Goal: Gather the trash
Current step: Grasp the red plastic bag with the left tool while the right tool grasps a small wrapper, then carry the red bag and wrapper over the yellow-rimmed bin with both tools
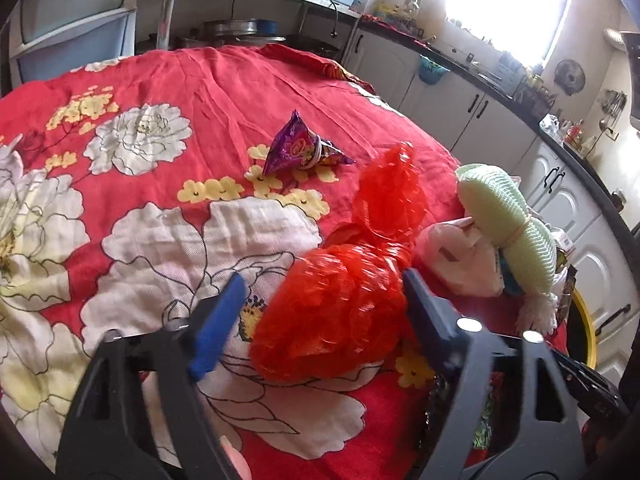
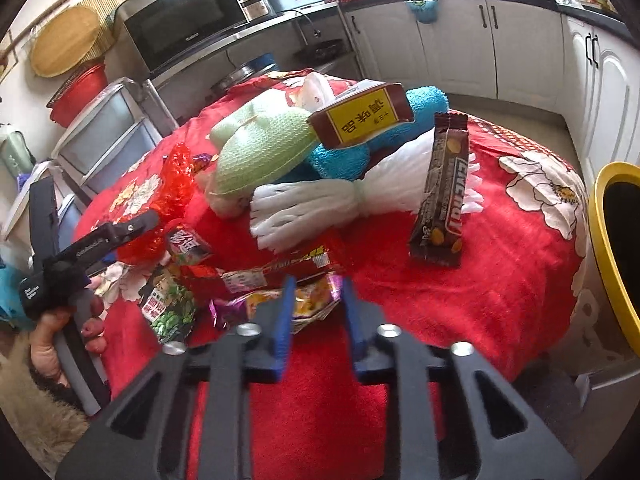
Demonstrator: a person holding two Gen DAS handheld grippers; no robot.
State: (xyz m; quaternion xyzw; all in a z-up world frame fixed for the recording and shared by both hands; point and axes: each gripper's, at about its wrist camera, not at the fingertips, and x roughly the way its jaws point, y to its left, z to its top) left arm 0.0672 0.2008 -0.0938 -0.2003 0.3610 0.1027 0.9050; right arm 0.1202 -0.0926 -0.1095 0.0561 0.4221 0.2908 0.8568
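The left claw (image 1: 320, 300) is sitting with its blue fingers spread wide around a crumpled red mesh bag (image 1: 340, 312) — the bag is lying between them on the surface (image 1: 240, 80), which is wearing a red floral cloth. I can't tell if the fingers are actually touching it yet. Farther back on the cloth a purple snack wrapper (image 1: 300, 146) is standing on its own, well apart from the rest.

The right claw (image 2: 316, 308) is hanging with its fingers apart too, pointing at a shiny yellow-purple wrapper (image 2: 308, 300) lying just past the tips. Beside that a green pea snack packet (image 2: 170, 308) is lying flat, and a brown candy bar wrapper (image 2: 444, 192) is leaning against a white fringed bundle (image 2: 320, 204).

Container-wise, a yellow-rimmed bin (image 2: 608, 248) is standing just off the surface's right edge — its inside is looking plain dark, contents not visible.
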